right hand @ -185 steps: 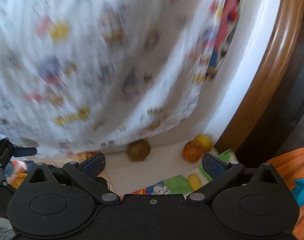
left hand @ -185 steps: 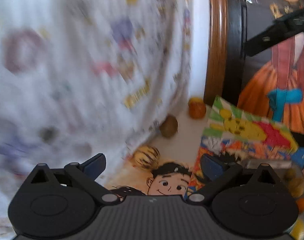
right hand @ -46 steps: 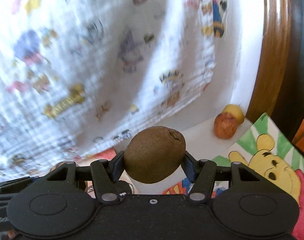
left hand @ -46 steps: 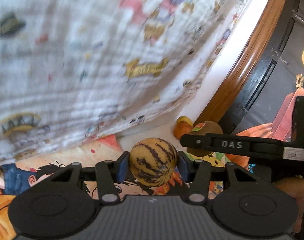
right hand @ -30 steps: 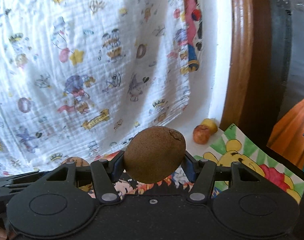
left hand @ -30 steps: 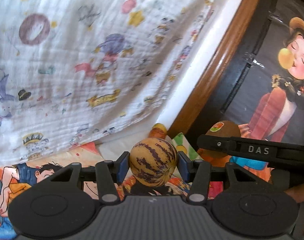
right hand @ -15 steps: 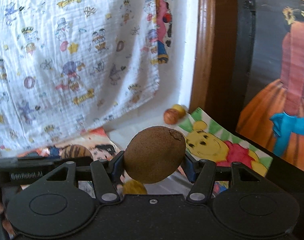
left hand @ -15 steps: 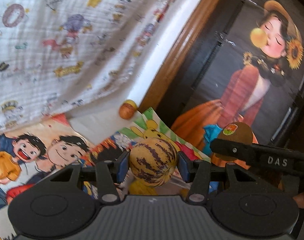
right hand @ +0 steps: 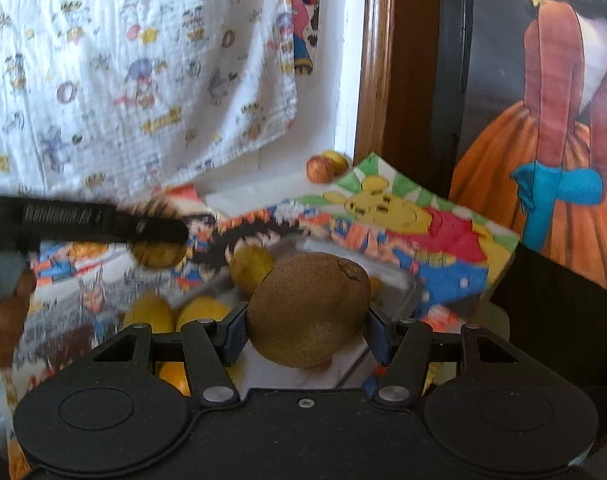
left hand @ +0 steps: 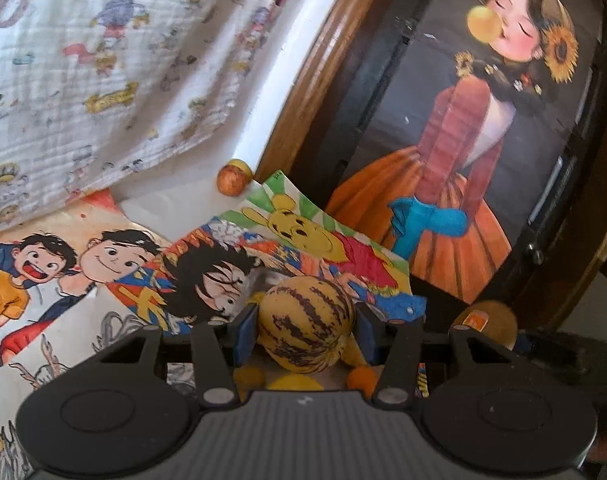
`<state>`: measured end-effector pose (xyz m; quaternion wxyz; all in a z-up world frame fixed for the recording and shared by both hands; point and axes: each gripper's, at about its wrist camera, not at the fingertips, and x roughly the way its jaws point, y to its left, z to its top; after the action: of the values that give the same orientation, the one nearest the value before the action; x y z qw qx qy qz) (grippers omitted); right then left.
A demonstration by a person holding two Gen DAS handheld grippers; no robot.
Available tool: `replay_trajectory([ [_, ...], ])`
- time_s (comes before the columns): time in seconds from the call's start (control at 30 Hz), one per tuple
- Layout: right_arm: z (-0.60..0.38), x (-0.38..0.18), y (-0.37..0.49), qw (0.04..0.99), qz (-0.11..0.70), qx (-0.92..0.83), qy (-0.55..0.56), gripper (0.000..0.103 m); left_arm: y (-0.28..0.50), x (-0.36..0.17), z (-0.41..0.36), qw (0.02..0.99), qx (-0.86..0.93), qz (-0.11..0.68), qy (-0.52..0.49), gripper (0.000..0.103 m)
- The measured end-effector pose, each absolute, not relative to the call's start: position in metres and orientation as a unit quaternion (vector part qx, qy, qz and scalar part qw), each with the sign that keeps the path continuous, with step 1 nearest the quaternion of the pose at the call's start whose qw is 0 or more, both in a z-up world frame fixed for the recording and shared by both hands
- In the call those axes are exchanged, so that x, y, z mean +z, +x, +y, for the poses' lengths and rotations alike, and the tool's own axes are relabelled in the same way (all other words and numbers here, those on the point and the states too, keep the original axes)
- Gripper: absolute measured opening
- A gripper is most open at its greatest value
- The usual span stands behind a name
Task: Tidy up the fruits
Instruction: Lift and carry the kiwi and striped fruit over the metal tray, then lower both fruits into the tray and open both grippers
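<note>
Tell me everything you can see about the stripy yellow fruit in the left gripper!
The round yellow fruit with dark purple-brown stripes looks like a small melon with smooth skin; its broken streaks run from top to bottom. It sits between the left gripper's jaws, whose blue pads press on its two sides, so it is held off the surface. Below and behind it lie small yellow and orange fruits, and colourful cartoon pictures spread out behind. Its underside is hidden by the gripper body.
</note>
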<state>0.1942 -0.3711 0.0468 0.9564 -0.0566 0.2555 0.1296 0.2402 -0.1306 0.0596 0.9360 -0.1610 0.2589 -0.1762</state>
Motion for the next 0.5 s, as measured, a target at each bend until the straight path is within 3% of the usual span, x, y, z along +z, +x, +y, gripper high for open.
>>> replay_trajectory([
  [0.5,-0.355,-0.006,0.165,0.959,0.25,0.12,-0.067,0.061,0.267,0.041,-0.161,0.919,-0.227,0.308,-0.089,0.055],
])
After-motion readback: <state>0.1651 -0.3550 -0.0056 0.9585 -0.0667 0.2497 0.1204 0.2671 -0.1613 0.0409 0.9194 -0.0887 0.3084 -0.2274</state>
